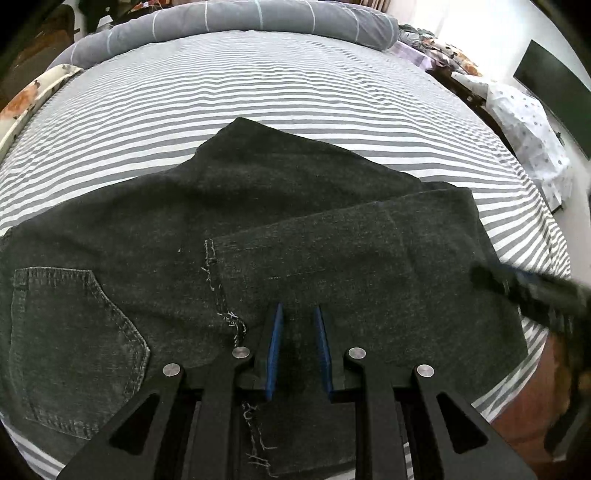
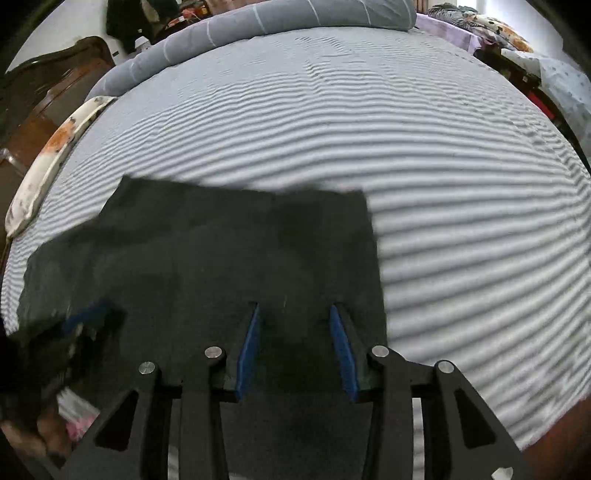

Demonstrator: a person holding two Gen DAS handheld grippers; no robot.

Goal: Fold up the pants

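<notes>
I judge the pants [image 1: 229, 221] roughly half folded on the bed [image 1: 295, 92]; legs lie doubled over (pocket showing); left claw [image 1: 298, 314] and right claw [image 2: 294, 314] both gape, gripping nothing; another fold remains.

One pair of dark pants [image 1: 258, 236] lies at the lower middle, showing one back pocket [image 1: 74, 343] at lower left. Two grippers: the left gripper [image 1: 298, 310] at bottom centre, the right gripper [image 2: 295, 308] likewise. One rolled grey quilt [image 1: 258, 18] runs along the top.
</notes>
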